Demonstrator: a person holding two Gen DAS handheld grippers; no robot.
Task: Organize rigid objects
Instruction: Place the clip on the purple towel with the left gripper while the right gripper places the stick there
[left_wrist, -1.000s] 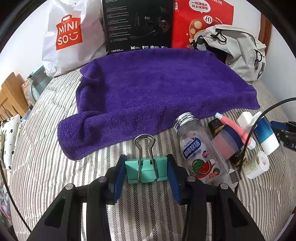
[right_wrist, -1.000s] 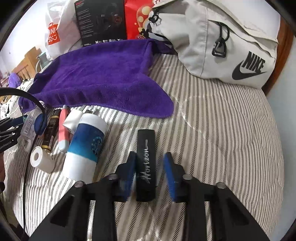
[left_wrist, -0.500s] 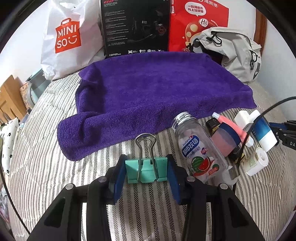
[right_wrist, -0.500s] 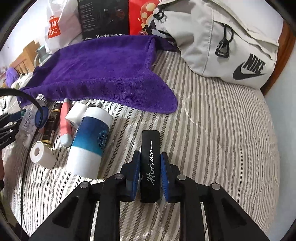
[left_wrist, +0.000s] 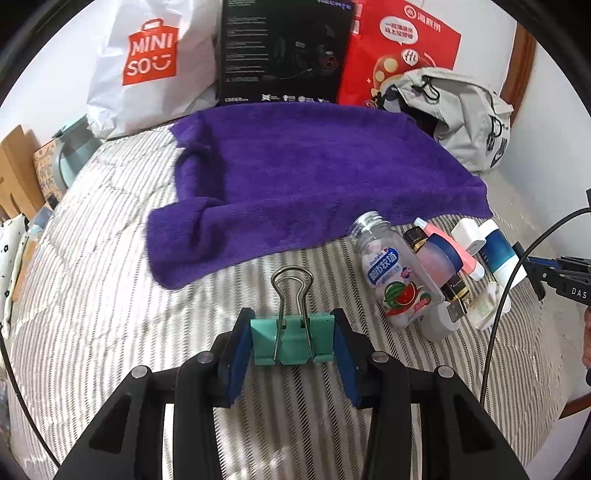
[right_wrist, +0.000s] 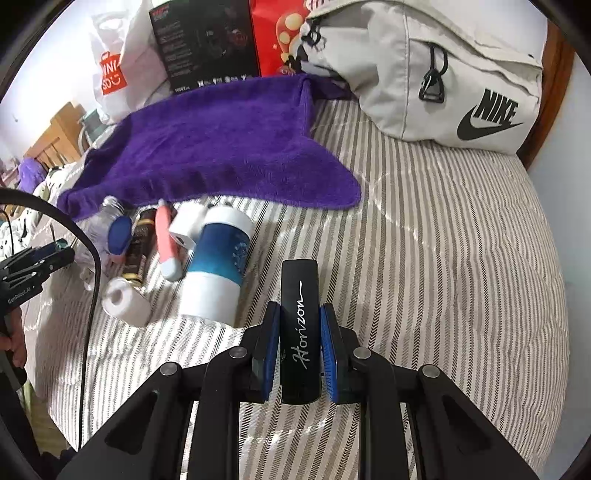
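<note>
Between the right tool's (right_wrist: 300, 354) pads: black case (right_wrist: 299, 325).

Teal binder clip (left_wrist: 291, 341): wire handles folded up, pointing away from the camera, clamped by its sides between blue-padded fingers (left_wrist: 236, 363) above the striped bed (left_wrist: 92, 295).

Black flat case (right_wrist: 300, 328), white script "Horizon" along its length, pinched lengthwise between blue-padded fingers (right_wrist: 328, 354).

Loose pile at the purple towel (right_wrist: 221, 147) edge: clear candy bottle (left_wrist: 395, 273) on its side, pink tube (right_wrist: 166, 240), blue-and-white cup (right_wrist: 218, 266) lying down, small white tape roll (right_wrist: 123, 301).
</note>
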